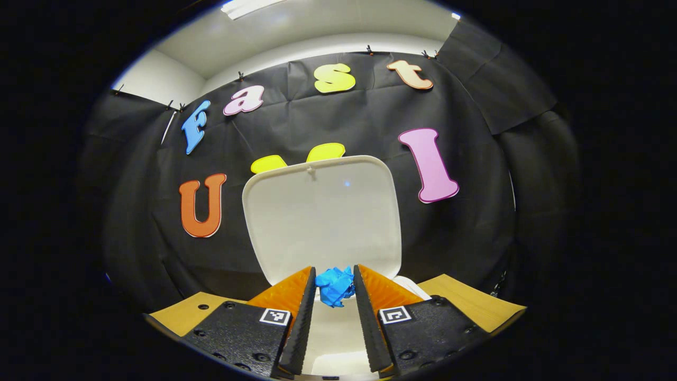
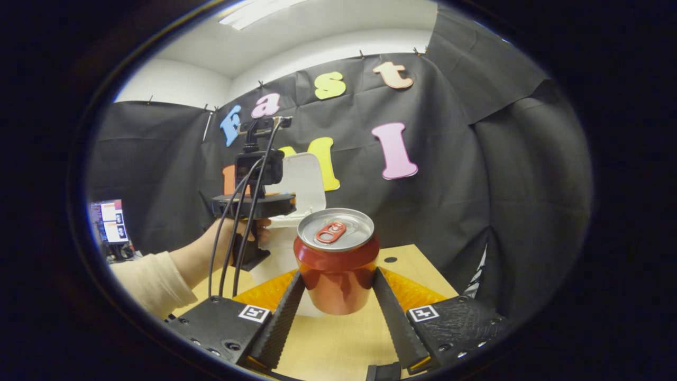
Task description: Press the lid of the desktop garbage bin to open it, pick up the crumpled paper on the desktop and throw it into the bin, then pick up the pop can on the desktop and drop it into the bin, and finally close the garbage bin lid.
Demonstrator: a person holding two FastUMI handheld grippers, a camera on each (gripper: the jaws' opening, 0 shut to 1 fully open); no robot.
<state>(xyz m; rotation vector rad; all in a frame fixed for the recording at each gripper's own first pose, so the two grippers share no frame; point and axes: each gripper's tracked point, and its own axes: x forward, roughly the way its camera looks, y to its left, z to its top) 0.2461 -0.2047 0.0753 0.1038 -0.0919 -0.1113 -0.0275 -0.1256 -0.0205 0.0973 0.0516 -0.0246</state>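
Left gripper point(image 1: 335, 288) has the crumpled paper point(image 1: 335, 286), blue, pinched between its fingertips, jaws narrow, both pads on it. Paper sits right in front of the bin's raised lid point(image 1: 322, 217), which stands upright and open, inner face toward the cam; white bin point(image 1: 330, 338) body is visible low between the fingers, so the paper is over the bin mouth, not on the desktop. Wooden desktop point(image 1: 470, 301) shows at both sides behind the gripper. In the right gripper view, right gripper point(image 2: 337, 288) has the pop can point(image 2: 337, 262) between its fingers, upright, red w/ silver top and red tab; both fingers appear to touch the can's lower sides, jaws approx. can-width. Can't tell if the can base is on the desktop or just off it. Can is near the desktop's front edge, bin just behind it to the left. Farther back, a hand point(image 2: 232, 241) w/ light sleeve holds the left gripper unit, cables trailing, up against the bin.
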